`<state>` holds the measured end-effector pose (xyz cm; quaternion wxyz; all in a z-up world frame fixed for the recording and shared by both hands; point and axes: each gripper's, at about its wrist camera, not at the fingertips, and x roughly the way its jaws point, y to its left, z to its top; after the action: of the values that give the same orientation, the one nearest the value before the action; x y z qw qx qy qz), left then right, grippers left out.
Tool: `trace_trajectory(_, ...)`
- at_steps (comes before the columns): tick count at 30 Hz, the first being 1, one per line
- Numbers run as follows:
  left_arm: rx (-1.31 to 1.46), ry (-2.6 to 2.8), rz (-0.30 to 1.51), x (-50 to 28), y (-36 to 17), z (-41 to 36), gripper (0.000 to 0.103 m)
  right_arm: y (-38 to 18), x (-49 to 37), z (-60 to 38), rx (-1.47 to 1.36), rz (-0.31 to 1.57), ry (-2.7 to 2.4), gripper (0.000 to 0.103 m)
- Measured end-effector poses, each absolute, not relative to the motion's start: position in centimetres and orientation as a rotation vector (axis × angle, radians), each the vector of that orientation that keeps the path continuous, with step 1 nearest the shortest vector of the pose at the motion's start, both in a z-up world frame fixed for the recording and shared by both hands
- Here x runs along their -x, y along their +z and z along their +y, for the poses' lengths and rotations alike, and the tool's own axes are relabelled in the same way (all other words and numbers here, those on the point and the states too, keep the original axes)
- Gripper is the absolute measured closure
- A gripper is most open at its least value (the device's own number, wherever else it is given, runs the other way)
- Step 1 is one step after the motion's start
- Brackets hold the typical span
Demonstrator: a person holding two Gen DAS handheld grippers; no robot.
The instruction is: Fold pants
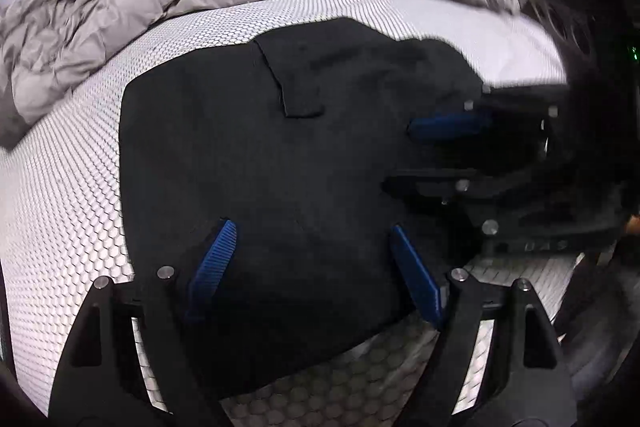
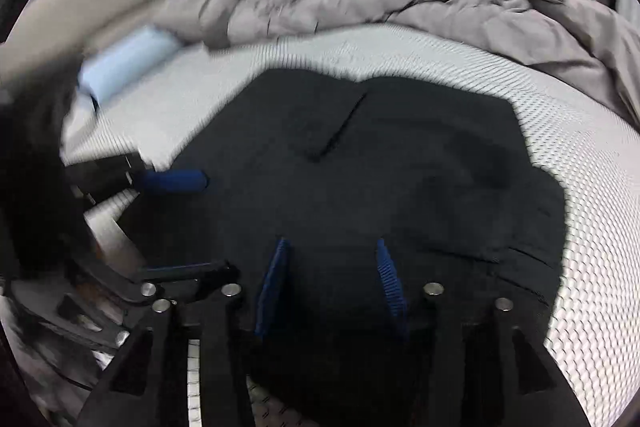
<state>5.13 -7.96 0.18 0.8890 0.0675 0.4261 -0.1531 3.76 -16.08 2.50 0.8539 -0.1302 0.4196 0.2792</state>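
Left wrist view: black pants (image 1: 248,155) folded compact, flat on honeycomb bed cover (image 1: 60,187).
Left gripper (image 1: 312,227): jaws wide, empty.
Right gripper (image 2: 332,247): jaws apart, empty.

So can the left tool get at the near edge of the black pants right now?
Probably yes. The left tool stands open right over the pants, with nothing between its fingers and the cloth. The right tool is off to the side, not in its way.
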Motion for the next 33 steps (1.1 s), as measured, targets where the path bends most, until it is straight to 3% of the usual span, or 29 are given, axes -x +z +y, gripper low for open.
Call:
trace_trajectory(8,-0.16,-0.315,0.903,-3.1,0.9,-5.3,0.02,4.0,-2.3,-22.1,0.342,0.842,0.502,0.055)
trace_trajectory(12,-0.097,-0.324,0.828,-3.5,3.0,-5.0,0.02,5.2,-3.0,-20.7,0.24,0.801,0.532,0.045)
trace_trajectory(16,-0.101,-0.284,0.897,-6.4,1.5,-5.9,0.02,4.9,-4.8,-18.0,0.211,0.783,0.558,0.045)
trace_trajectory(19,-0.103,-0.276,0.933,-7.2,0.4,-5.4,0.019,2.4,-6.4,-16.4,0.321,0.875,0.535,0.045)
trace_trajectory(25,-0.098,-0.293,0.921,-5.7,0.2,-3.8,0.018,3.3,-6.1,-22.1,0.275,0.869,0.468,0.047)
trace_trajectory(30,-0.107,-0.221,0.847,-4.3,2.9,-3.6,0.022,5.1,-4.7,-21.5,0.302,0.723,0.471,0.046)
trace_trajectory(33,-0.078,-0.242,0.811,-5.2,3.9,-3.9,0.021,4.9,-6.3,-20.2,0.214,0.781,0.523,0.046)
